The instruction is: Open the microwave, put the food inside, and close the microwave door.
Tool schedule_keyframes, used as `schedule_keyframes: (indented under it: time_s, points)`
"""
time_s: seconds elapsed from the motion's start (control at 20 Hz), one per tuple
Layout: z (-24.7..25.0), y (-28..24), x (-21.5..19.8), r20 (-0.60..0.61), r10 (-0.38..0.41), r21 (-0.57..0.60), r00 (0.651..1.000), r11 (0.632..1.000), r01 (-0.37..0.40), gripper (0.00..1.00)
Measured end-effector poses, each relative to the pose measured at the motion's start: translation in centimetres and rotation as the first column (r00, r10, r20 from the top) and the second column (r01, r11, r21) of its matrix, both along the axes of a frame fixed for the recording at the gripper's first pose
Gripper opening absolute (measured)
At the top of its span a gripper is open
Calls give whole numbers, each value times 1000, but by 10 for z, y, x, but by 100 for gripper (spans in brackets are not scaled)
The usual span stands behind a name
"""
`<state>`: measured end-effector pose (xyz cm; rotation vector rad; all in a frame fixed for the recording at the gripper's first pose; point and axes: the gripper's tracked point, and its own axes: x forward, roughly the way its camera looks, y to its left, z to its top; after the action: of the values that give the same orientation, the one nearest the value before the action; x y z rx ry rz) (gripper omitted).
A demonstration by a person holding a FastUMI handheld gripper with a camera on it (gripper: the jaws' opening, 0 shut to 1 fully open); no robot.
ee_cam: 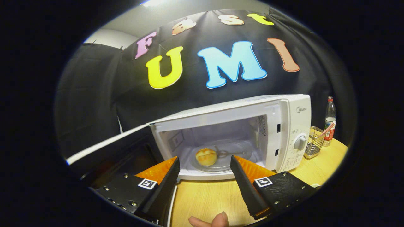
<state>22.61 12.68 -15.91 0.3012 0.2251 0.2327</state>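
Microwave (252,126) on the wooden surface (214,198), with its door (116,148) swung fully out to the left. The food, a round bun (206,156), sits on the glass turntable (227,159) inside the cavity, just beyond the fingertips. Our tongs (205,165) stand wide apart and grip nothing, poised in front of the opening. A fingertip (217,220) shows below, between the two arms. Past the control dial (300,142), a wire basket (314,146) and a water bottle (330,121) stand to the right. We judge the remaining step to be closing the door. To do it well, we draw the tongs clear of the cavity, move them behind the outer face of the door, and push steadily near its free edge until it latches.
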Motion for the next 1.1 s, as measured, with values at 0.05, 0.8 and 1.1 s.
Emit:
schedule_keyframes:
  time_s: [0.05, 0.8, 1.1]
  points:
    - [15, 2, -15, 23, 22, 21, 1000, 1000, -22, 97]
    - [134, 152, -221, 250, 471, 23, 846, 870, -492, 96]
    - [81, 202, -222, 223, 527, -90, 820, 849, -521, 89]
